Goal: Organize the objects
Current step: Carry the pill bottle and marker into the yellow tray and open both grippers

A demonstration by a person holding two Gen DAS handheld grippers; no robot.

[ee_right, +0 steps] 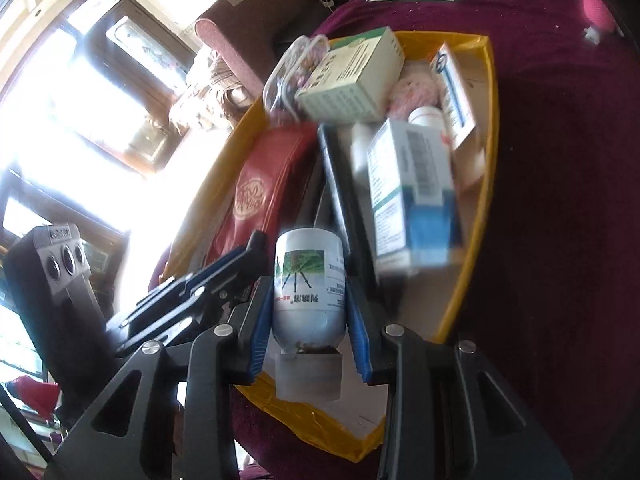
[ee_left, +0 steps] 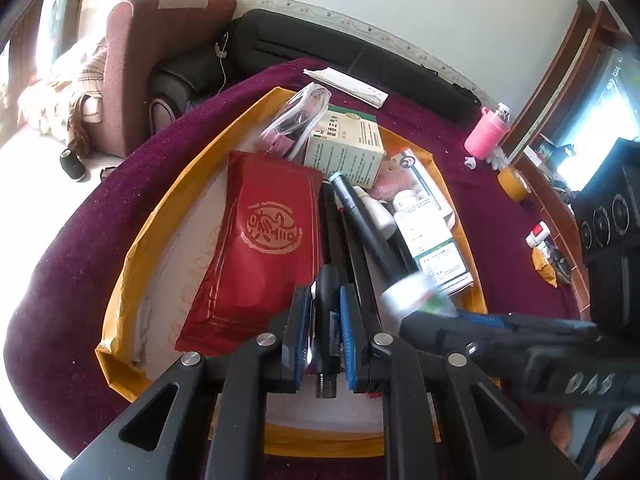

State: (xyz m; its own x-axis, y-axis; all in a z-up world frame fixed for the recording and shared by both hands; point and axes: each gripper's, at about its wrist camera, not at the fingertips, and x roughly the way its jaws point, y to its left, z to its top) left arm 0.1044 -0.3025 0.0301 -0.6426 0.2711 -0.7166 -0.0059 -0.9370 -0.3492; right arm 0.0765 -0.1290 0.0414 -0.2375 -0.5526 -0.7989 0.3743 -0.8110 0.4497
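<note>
**Both grippers loaded over the yellow tray**

The left gripper (ee_left: 325, 334) has its jaws drawn narrow on a slim black pen-like object (ee_left: 326, 320), which runs lengthwise between the blue pads (ee_left: 347, 320) with a threaded metal end poking out toward the camera. Straight ahead of those jaws lies the yellow tray (ee_left: 120, 280), set on a dark red cloth (ee_left: 80, 220). To the left of the jaws in the tray rests a red packet (ee_left: 260, 240) with a gold seal. Ahead of them are a long black tube (ee_left: 366, 224), a green-and-white box (ee_left: 346, 148) and a clear bag (ee_left: 296, 120) of small items. To their right lies a white carton (ee_left: 432, 240).

The right gripper (ee_right: 310, 332) clamps a white bottle (ee_right: 309, 280) between its pads, label facing the camera and cap end toward the wrist. This view alone shows the label print and the cap. From the left wrist the same bottle (ee_left: 408, 292) is only a blurred pale shape at the tip of the right gripper (ee_left: 480, 320), just right of the left jaws.

The right wrist view shows the left gripper (ee_right: 224, 276) from the side, just left of the bottle. It also shows a blue-and-white box (ee_right: 412, 196) ahead of its jaws, much blurred.

Only the left view takes in a pink bottle (ee_left: 486, 136) and a tape roll (ee_left: 514, 184), well off to the right on the cloth.
</note>
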